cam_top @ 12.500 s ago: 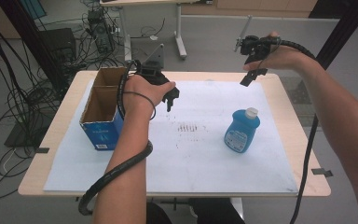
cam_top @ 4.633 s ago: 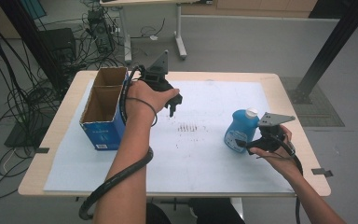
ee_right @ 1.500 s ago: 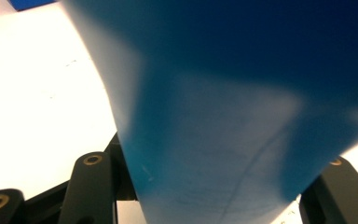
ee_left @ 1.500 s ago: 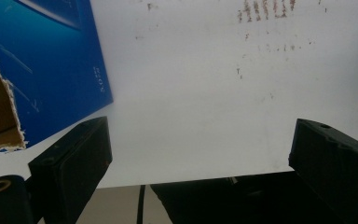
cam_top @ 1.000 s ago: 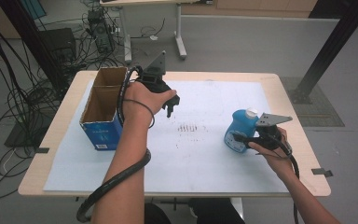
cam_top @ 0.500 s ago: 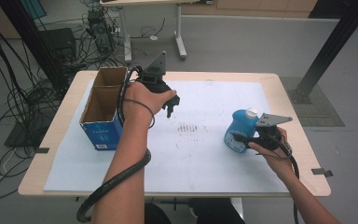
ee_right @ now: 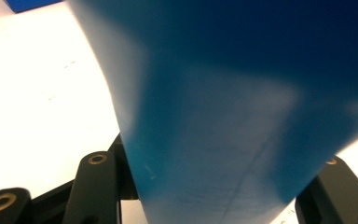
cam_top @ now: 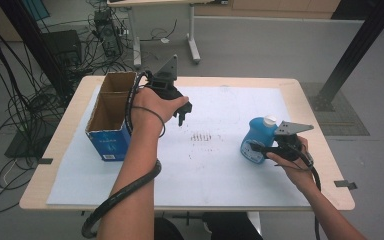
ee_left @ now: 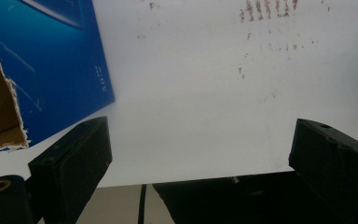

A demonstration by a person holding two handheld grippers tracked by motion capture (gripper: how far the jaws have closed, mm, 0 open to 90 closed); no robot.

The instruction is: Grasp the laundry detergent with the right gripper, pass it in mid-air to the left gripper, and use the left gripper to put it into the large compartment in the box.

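The right gripper (cam_top: pixel 260 150) had its jaws either side of the blue bottle (cam_top: pixel 256 141), which stood at the right of the white sheet (cam_top: pixel 220 170); whether they pinched it I cannot tell. A good grasp would squeeze squarely and low, keeping the white cap (cam_top: pixel 269 120) upright. The left gripper (cam_top: pixel 184 114) hung released beside the open cardboard box (cam_top: pixel 109 116). Cables (cam_top: pixel 10 107) littered the grey floor beyond the wooden table (cam_top: pixel 314 107).

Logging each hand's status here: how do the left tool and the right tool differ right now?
The left tool hangs above the white sheet beside the cardboard box, jaws wide apart and holding nothing. The right tool sits low with the blue bottle between its jaws. Both are black and hand-held.
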